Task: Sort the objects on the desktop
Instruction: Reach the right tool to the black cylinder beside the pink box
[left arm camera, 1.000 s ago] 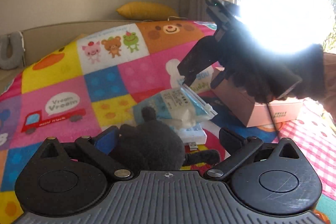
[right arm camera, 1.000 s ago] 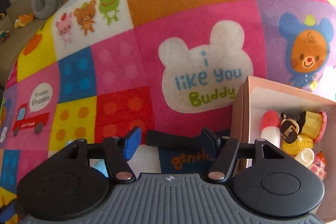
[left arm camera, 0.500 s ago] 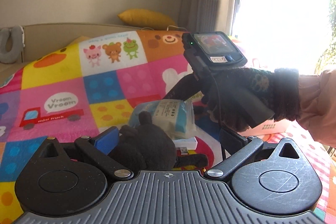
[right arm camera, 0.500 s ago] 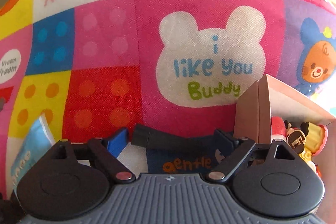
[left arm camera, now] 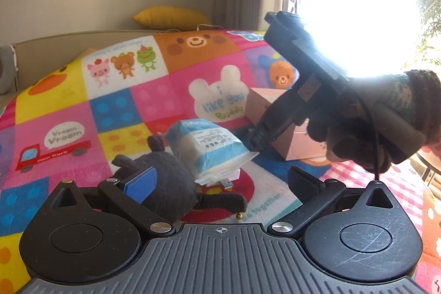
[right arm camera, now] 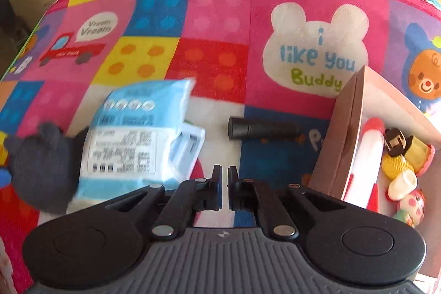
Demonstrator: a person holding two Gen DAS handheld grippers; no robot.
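Your right gripper point(right arm camera: 224, 183) has just snapped its 2 jaws together on nothing, with the black cylindrical tube point(right arm camera: 263, 128) lying loose on the patchwork cartoon cloth point(right arm camera: 215, 18) just ahead of the tips; your left gripper point(left arm camera: 220, 179) stands apart, its blue-padded finger point(left arm camera: 140, 179) against the dark grey plush toy point(left arm camera: 162, 183) without clamping it. Reopen the right jaws, straddle the tube across its width, and close before carrying it to the pink cardboard box point(right arm camera: 341, 134). Only the right wrist view shows the tube and the small toys point(right arm camera: 402, 161) already in the box; only the left wrist view shows your gloved hand point(left arm camera: 366, 126) and the blue-and-white tissue pack point(left arm camera: 209, 145) leaning on the plush.

"i like you Buddy" on mat point(right arm camera: 220, 18)
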